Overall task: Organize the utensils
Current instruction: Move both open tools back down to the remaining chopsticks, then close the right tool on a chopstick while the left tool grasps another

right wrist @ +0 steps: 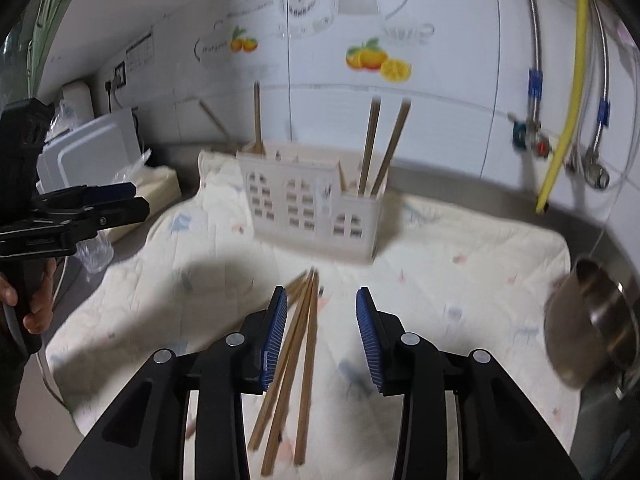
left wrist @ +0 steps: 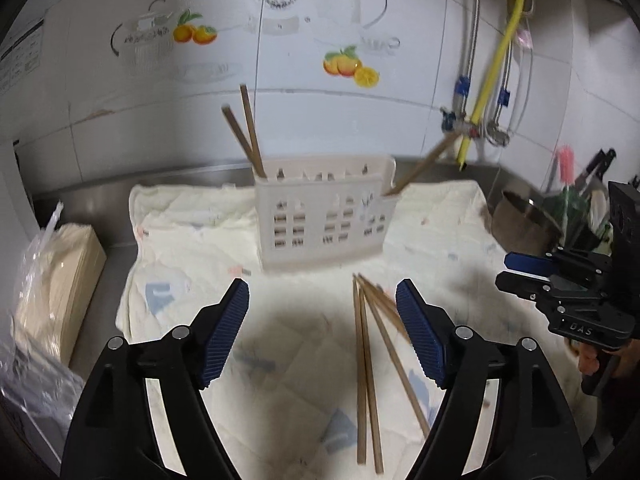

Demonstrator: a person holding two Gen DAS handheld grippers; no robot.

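While I hold both claws spread and empty, the right gripper (right wrist: 322, 334) hovers over the loose chopsticks (right wrist: 298, 364) lying on the quilted cloth (right wrist: 460, 280), the left gripper (left wrist: 322, 334) beside them. Beyond the chopsticks stands the white holder (right wrist: 310, 212), more sticks upright inside.

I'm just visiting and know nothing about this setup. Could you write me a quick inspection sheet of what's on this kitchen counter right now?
Surface: pale quilted cloth spread over a steel counter.
Job's things: white slotted utensil holder stands on the cloth with chopsticks poking out at both ends; loose chopsticks lie on the cloth in front of it.
Clutter: plastic-wrapped stack at the left, steel pot at the right.
Grippers: left gripper open, empty; right gripper open, empty, above the loose chopsticks.
Cables: yellow hose and braided metal hoses on the wall.
Surroundings: white tiles with fruit decals.
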